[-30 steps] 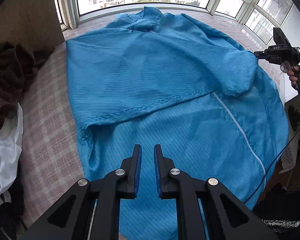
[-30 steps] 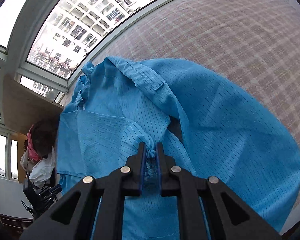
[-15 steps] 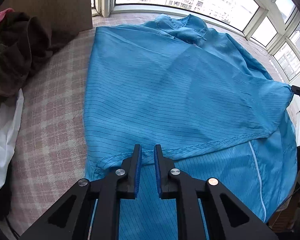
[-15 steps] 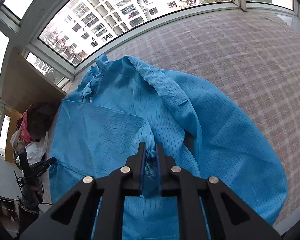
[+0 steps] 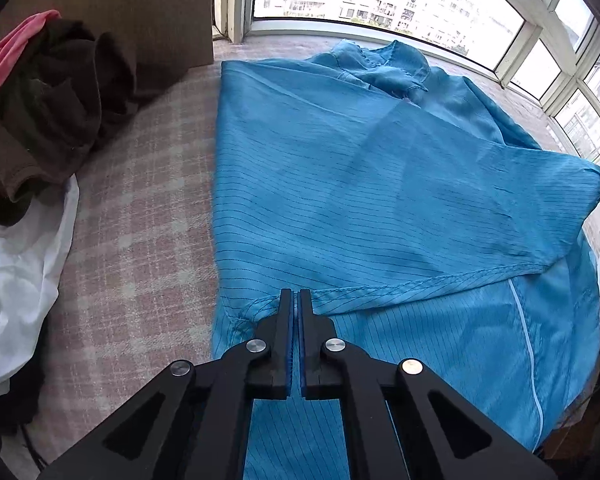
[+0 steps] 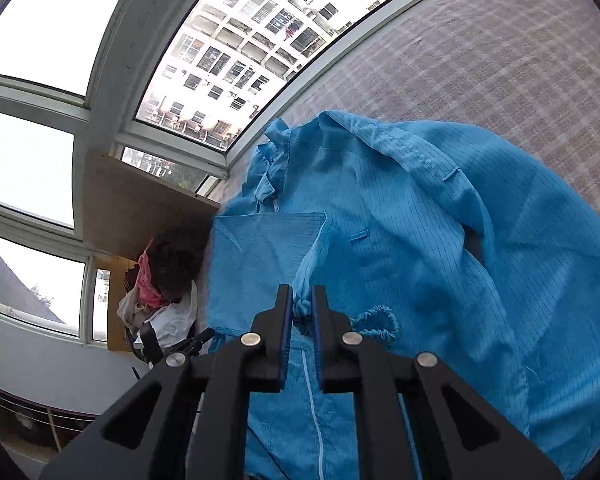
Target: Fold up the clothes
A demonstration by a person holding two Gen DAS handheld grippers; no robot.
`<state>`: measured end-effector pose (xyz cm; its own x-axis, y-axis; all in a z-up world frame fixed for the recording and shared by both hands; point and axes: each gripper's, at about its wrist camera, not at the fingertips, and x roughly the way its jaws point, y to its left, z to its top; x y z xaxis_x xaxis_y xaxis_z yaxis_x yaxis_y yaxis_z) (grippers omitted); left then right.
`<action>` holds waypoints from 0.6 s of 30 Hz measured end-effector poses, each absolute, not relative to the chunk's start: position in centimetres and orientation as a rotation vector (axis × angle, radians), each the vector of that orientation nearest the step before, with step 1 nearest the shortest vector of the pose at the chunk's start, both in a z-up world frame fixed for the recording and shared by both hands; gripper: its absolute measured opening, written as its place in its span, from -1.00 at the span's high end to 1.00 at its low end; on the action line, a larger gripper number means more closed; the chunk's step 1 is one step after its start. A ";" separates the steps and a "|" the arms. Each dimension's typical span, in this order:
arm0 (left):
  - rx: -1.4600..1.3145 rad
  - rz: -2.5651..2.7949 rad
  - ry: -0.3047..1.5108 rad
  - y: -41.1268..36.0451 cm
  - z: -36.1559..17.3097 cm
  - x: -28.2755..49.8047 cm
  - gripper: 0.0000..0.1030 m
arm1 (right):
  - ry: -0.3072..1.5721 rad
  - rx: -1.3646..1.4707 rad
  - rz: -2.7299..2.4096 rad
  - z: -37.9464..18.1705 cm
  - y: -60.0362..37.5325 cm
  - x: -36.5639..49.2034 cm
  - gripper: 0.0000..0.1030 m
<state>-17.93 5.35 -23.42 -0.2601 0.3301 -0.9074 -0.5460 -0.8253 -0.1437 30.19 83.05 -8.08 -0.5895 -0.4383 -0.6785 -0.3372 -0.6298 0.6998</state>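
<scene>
So the big change over the last second: the blue coat (image 5: pixel 380 184) is getting its left side folded inward. A second ago in the left wrist view that folded panel lay slack with a soft rounded end near the right gripper; now it's pulled out taut into a flat sheet, corner stretched to the far right edge of the frame where the right gripper (image 6: pixel 301 312) has it. The left gripper (image 5: pixel 294 300) was parted a bit over the cloth back then; now its jaws are nearly together right on the hem (image 5: pixel 420 282) of that flap, low centre of the frame. Looks to me like it's pinching the hem, with just a sliver of a gap. For the task, I'd guess this is a side fold being tensioned flat before it's laid down over the body.

The coat itself takes up most of the checked mattress (image 5: pixel 140 208), collar (image 5: pixel 384 62) toward the window at the top of the frame, bottom end running down under the left gripper. It's thin, shiny blue stuff with fine dark stripes, and a white zipper (image 5: pixel 526 344) runs down the lower right. Still wrinkly near the collar.

In the right wrist view the right gripper is clamped narrow on a gathered bit of cloth, with the elastic cuff (image 6: pixel 376 322) looping out just right of the jaws.

Upper left of the left wrist view there's a pile of clothes (image 5: pixel 48 100), dark, pink and white.
</scene>
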 end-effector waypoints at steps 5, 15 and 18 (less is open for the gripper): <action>-1.421 2.108 0.283 5.9 -22.6 -17.7 0.98 | -1.365 1.412 -2.423 -7.2 83.4 31.2 0.80; -1.343 2.046 0.387 9.1 -20.8 -15.2 0.98 | -1.158 1.645 -2.667 -12.6 88.4 37.7 0.28; -1.303 1.992 0.436 11.4 -20.2 -13.5 0.98 | -1.021 1.701 -2.793 -13.8 89.5 42.2 0.23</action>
<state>-13.50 11.42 -20.21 -0.2430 0.3741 -0.8950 -0.7142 -0.6934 -0.0959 42.21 89.51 -13.77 -0.4764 -0.0614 -0.8771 -0.5187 -0.7858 0.3368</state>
